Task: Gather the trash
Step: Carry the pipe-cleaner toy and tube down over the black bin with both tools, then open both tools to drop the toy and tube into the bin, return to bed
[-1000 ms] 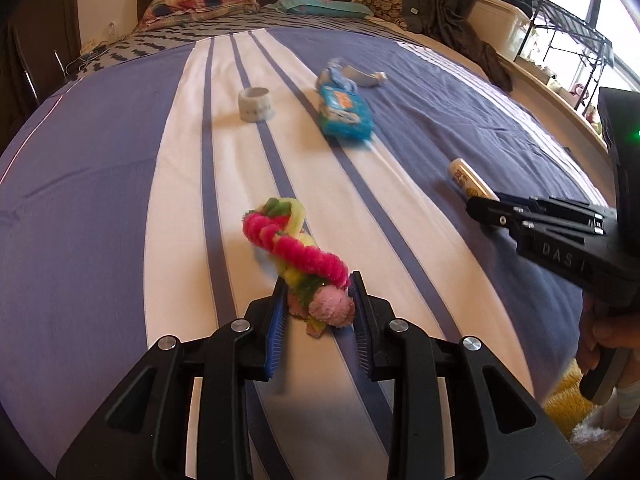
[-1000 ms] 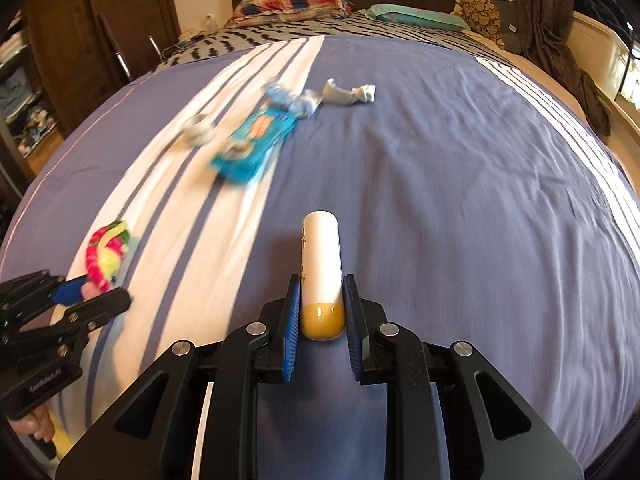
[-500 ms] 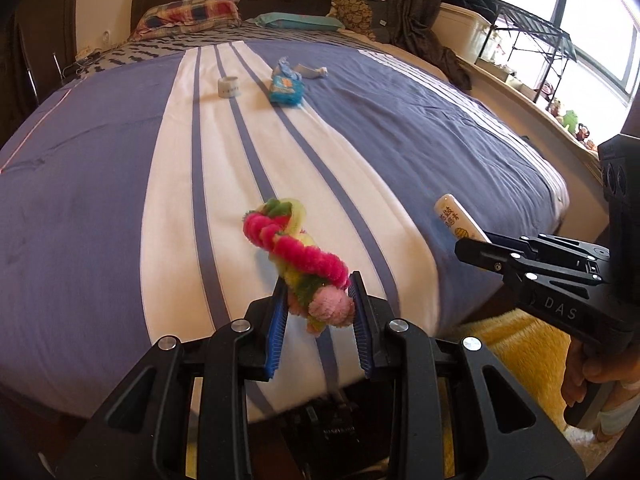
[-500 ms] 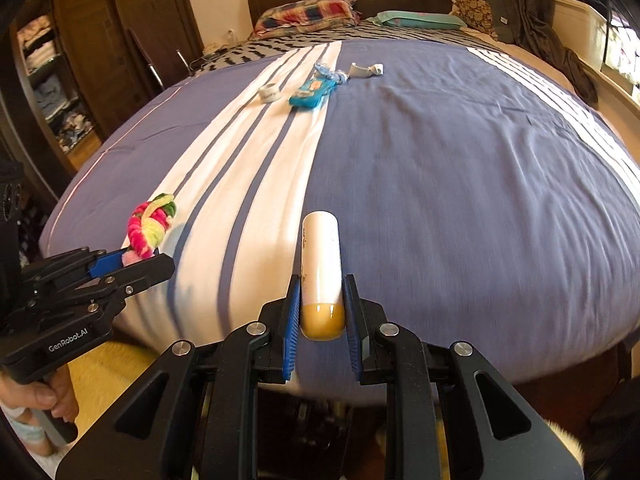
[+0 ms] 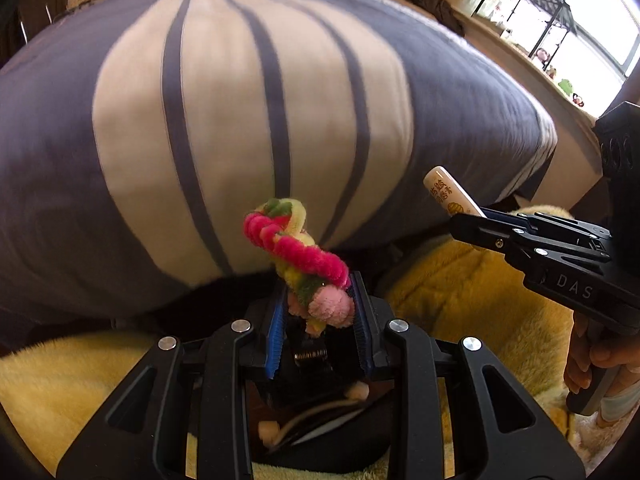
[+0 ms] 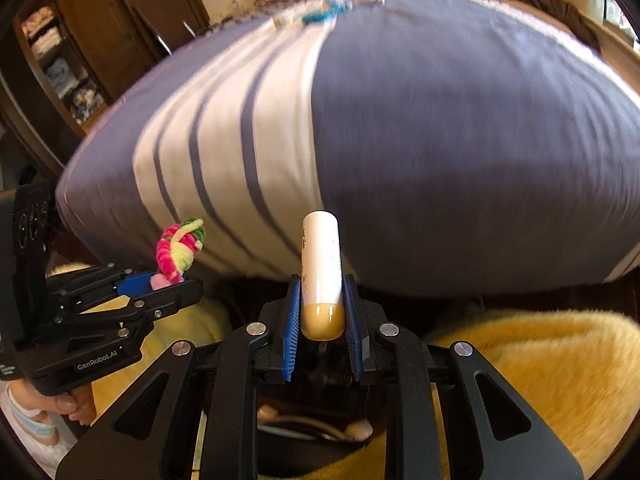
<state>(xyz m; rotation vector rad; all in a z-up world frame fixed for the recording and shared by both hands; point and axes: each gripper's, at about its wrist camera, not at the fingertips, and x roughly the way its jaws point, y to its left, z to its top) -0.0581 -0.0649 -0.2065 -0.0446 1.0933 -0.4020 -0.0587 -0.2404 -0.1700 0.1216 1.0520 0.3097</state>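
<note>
My left gripper is shut on a fuzzy pink, yellow and green pipe-cleaner twist, which sticks up past the blue pads. My right gripper is shut on the tan cap end of a white tube. Both hang past the foot of the bed, side by side over a dark container with small white bits in it. In the right wrist view the left gripper and its twist are at the lower left. In the left wrist view the right gripper holds the tube.
The bed with its purple and white striped cover fills the background. A blue packet and other small items lie at its far end. A yellow fluffy rug covers the floor around the dark container. Wooden shelves stand at the left.
Both grippers have pulled back from above the bed, past its foot edge, and dropped lower over the rug and dark container. Each keeps its hold on its item.
</note>
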